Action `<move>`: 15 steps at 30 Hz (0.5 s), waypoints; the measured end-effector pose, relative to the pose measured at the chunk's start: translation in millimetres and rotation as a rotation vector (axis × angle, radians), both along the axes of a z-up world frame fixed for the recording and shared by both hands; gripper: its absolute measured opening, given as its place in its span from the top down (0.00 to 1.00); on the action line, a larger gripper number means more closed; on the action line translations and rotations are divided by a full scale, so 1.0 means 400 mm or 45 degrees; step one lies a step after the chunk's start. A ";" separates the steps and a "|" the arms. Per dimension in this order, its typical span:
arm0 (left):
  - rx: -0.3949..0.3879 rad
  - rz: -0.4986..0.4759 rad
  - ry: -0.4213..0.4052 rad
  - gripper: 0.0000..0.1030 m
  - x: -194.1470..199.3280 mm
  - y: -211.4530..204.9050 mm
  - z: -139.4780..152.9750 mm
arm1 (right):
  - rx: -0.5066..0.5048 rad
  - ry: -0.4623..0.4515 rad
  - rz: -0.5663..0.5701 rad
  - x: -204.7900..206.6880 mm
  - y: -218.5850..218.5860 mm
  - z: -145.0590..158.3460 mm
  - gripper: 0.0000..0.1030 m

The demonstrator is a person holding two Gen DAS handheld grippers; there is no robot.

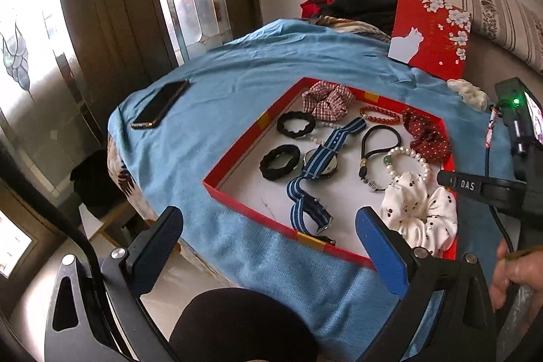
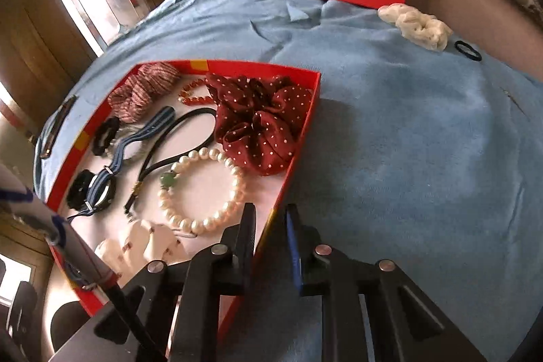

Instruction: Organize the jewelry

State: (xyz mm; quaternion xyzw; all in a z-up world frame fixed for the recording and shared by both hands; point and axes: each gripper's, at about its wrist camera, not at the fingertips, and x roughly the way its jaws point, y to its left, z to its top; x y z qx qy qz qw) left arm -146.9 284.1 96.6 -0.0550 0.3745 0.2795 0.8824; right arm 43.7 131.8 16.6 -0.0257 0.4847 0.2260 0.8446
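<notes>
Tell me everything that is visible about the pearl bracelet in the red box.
The pearl bracelet is a closed ring of round, glossy, cream-white beads, with one green bead set among them. It lies flat on the white floor of the red box, near the box's right wall. A black cord loop ends close to its green bead, and the dark red dotted scrunchie lies just beyond it. In the left wrist view the white printed scrunchie overlaps its near edge. No gripper touches it.

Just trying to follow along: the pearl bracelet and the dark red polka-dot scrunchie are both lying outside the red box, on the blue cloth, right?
Not quite. The pearl bracelet and the dark red polka-dot scrunchie both lie inside the red box, which sits on the blue cloth. The right wrist view shows this clearly.
</notes>
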 end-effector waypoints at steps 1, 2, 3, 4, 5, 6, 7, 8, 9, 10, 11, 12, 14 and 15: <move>-0.007 -0.002 0.003 0.02 0.001 0.003 -0.005 | 0.000 0.001 -0.011 0.002 -0.002 0.001 0.87; -0.016 -0.006 0.007 0.02 0.004 0.004 -0.009 | 0.009 0.000 -0.025 0.000 -0.010 0.005 0.88; -0.022 -0.012 0.011 0.02 0.006 0.004 -0.013 | 0.024 -0.004 -0.054 -0.001 -0.019 0.008 0.89; -0.026 -0.017 0.014 0.02 0.007 0.005 -0.016 | 0.022 -0.008 -0.076 0.001 -0.027 0.010 0.91; -0.028 -0.019 0.015 0.02 0.008 0.006 -0.018 | 0.016 -0.015 -0.104 0.002 -0.036 0.011 0.92; -0.031 -0.022 0.015 0.02 0.007 0.007 -0.018 | 0.009 -0.021 -0.144 0.004 -0.054 0.011 0.93; -0.035 -0.024 0.012 0.02 0.006 0.007 -0.018 | 0.010 -0.021 -0.172 0.005 -0.070 0.011 0.94; -0.039 -0.026 0.008 0.02 0.005 0.006 -0.017 | 0.013 -0.020 -0.200 0.007 -0.089 0.012 0.95; -0.041 -0.027 0.007 0.02 0.006 0.006 -0.017 | 0.014 -0.020 -0.234 0.007 -0.113 0.014 0.96; -0.045 -0.030 0.005 0.02 0.006 0.004 -0.016 | 0.011 -0.026 -0.265 0.006 -0.138 0.016 0.96; -0.049 -0.036 0.005 0.02 0.007 0.001 -0.016 | 0.003 -0.035 -0.287 0.006 -0.156 0.018 0.97; -0.051 -0.041 0.006 0.02 0.008 -0.002 -0.015 | -0.019 -0.055 -0.321 -0.001 -0.187 0.020 0.97; -0.049 -0.054 0.010 0.02 0.011 -0.010 -0.016 | -0.042 -0.075 -0.373 -0.006 -0.236 0.021 0.98; -0.046 -0.064 0.012 0.02 0.012 -0.018 -0.015 | -0.039 -0.075 -0.415 -0.012 -0.277 0.020 0.98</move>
